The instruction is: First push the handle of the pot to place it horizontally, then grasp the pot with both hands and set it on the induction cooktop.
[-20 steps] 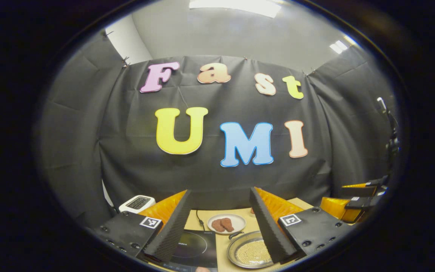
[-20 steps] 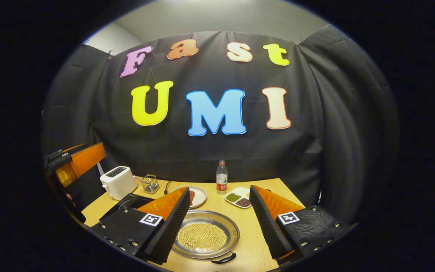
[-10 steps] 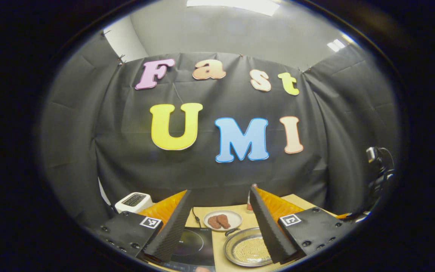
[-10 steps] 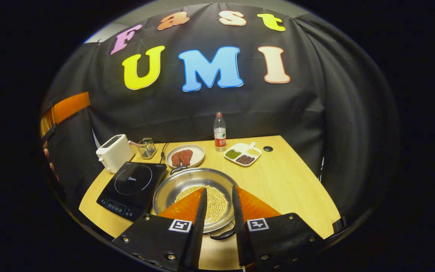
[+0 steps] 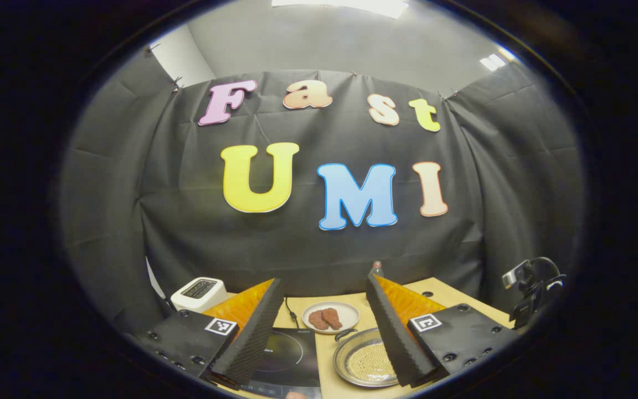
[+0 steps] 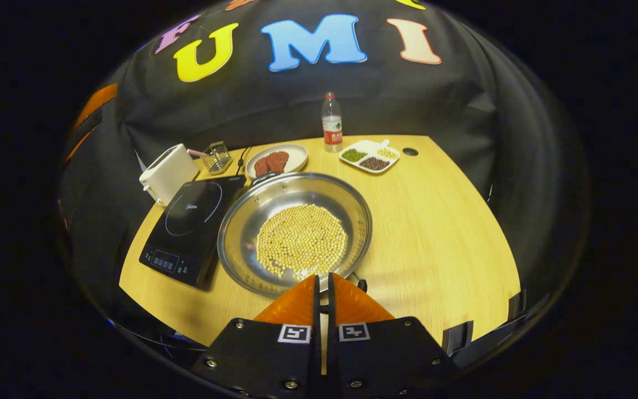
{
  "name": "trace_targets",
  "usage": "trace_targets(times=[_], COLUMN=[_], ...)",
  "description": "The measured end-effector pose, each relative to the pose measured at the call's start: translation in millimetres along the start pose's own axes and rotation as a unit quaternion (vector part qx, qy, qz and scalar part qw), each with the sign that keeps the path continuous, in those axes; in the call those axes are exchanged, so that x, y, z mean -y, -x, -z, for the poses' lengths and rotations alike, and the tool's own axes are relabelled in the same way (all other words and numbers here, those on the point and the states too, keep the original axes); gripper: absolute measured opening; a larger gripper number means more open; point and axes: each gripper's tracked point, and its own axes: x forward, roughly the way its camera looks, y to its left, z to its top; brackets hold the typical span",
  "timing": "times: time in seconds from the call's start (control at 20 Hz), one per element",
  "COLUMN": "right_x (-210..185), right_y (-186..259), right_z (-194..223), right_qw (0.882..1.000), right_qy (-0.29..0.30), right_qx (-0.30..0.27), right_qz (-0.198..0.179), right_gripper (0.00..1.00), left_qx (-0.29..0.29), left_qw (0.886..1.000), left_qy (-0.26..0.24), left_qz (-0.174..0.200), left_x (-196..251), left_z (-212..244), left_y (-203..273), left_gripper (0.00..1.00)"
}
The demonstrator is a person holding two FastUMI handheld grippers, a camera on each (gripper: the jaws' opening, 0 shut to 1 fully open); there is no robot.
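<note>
Right gripper view: my right tool, fingers nearly touching, sits at the near rim of the bean-filled pot, which rests on the tabletop beside the induction cooktop. My left tool hangs open above.

A white two-slot toaster stands at the back left corner of the light wooden table, with a small wire mesh basket just beside it. A round white plate holding two brown pieces of meat lies near a clear plastic bottle with a red label. A white divided dish of green, dark and yellow beans sits beside the bottle.
</note>
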Motion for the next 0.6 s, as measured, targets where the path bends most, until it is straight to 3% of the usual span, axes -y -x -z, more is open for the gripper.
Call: trace_targets(times=[0.4, 0.6], right_x=[-23.5, -26.3], right_y=[-22.0, -32.8], right_z=[43.5, 57.4], right_qw=[0.995, 0.992], right_qy=[0.002, 0.001], right_qx=[-0.093, -0.12], right_qz=[-0.044, -0.045], right_gripper=[0.04, 0.04], left_qx=[-0.022, -0.032], left_qw=[1.0, 0.999], left_qy=[0.001, 0.001], left_qz=[-0.013, -0.017], left_x=[-7.2, -8.7], left_z=[17.4, 23.5], left_y=[1.6, 0.1], left_gripper=[0.98, 0.98])
